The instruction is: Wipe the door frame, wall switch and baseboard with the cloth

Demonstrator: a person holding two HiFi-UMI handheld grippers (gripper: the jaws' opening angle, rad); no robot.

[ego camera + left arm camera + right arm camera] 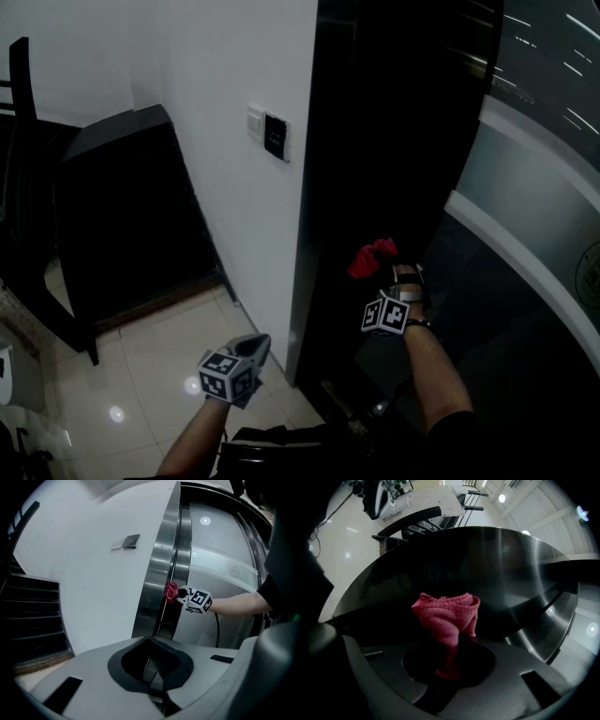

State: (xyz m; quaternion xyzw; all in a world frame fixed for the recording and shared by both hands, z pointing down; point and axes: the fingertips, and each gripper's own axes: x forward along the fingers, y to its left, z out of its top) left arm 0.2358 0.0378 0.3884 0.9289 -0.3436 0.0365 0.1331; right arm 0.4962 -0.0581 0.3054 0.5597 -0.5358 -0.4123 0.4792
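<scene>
Dark metal door frame point(375, 141) meets the red cloth point(447, 616), pinched by the right gripper point(449, 667); dragging could tug the bunched wad loose. Left gripper point(157, 681) seems closed, empty.

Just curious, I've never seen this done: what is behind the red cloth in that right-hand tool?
The dark metal door frame stands right behind the cloth. The patch of frame directly behind it is covered, so whether they touch cannot be seen.

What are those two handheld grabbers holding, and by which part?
The right gripper pinches a red cloth by its gathered lower end, and the rest puffs out in front. The left gripper holds nothing.
</scene>
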